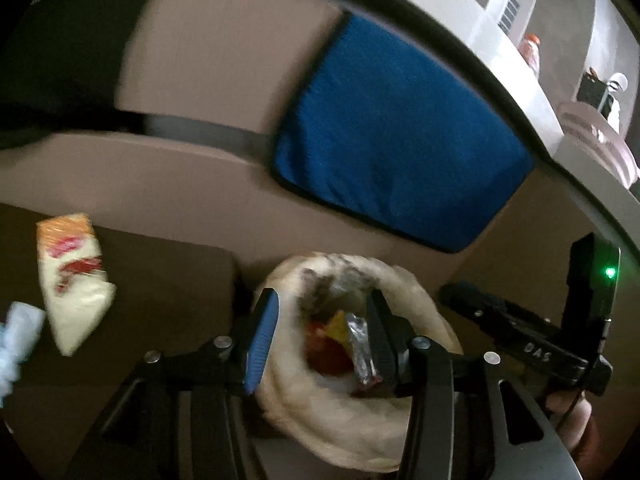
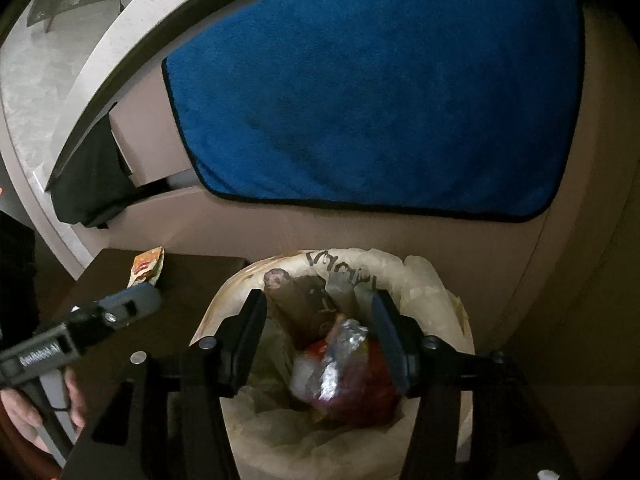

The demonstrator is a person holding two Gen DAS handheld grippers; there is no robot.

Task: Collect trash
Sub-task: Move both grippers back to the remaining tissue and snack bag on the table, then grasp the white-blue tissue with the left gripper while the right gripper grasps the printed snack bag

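Home living room, beige sofa [image 2: 280, 232], blue cushion [image 2: 372, 92], dark side table [image 2: 192, 280]

One lined bin [image 2: 432, 280], one blue cushion [image 2: 372, 92], two grippers (perhaps several wrappers inside)

Wrappers [image 2: 340, 364] in bin [image 2: 436, 280], packet [image 1: 72, 280] on table [image 1: 160, 280] left

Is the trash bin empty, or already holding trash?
Holding trash: the lined bin contains a foil wrapper and red packaging.
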